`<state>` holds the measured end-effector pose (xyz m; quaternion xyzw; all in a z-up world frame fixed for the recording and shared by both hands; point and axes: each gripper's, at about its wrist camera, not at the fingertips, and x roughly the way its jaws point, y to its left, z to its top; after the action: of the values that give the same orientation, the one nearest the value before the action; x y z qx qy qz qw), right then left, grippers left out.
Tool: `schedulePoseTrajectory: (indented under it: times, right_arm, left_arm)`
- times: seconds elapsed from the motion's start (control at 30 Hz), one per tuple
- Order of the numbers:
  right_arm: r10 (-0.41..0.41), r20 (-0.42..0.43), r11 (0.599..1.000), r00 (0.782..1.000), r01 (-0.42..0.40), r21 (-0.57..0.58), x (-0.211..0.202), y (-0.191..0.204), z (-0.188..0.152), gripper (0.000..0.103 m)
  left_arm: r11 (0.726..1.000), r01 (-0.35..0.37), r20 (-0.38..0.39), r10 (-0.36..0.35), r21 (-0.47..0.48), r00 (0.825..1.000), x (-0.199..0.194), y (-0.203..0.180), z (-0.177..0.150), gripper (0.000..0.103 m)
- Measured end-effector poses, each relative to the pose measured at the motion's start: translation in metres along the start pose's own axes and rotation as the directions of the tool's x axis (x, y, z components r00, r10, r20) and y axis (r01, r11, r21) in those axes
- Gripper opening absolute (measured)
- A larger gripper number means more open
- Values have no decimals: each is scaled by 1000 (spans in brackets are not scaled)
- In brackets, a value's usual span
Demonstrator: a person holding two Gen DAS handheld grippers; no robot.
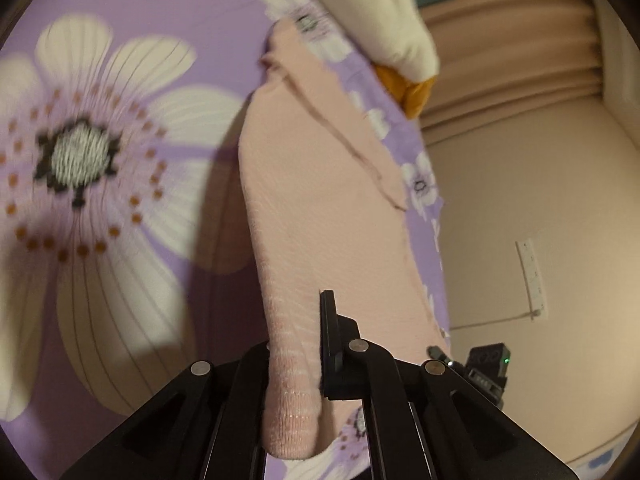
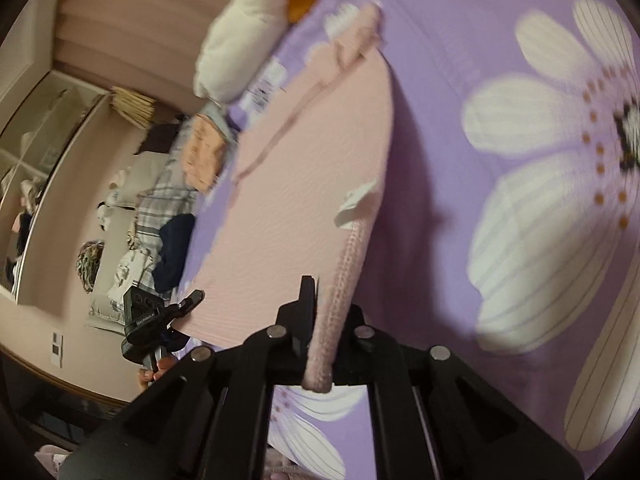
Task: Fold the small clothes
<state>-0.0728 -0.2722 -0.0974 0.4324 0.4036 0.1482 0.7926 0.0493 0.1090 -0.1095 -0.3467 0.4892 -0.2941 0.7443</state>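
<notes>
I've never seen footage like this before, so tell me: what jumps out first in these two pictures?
A soft pink knitted garment fills the middle of both views, its ribbed edge pinched by the black left gripper and the black right gripper, both shut on it. Under it spreads a purple bedsheet with huge white daisies. A cream and orange plush toy lies at the far end.

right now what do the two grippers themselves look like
Both are matte black. The left gripper and right gripper each have flat slab fingers on angular linkage arms with triangular cutouts, pinned by round silver rivets. Seen from the other side, the right gripper's body is a black box with a small green light, the left's bears faint white lettering.
</notes>
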Motion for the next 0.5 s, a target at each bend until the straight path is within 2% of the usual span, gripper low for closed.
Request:
schedulePoseTrajectory:
  times: [0.27,0.5]
  right_arm:
    - [72,103,993,992,-61,-105,-24,41,10,5]
    - [116,140,983,983,-94,-161,-53,60,6,5]
  left_arm:
    - [986,42,92,-58,164,994,-25,-57,13,0]
    - [971,63,116,-92,231,989,-51,-79,9,0]
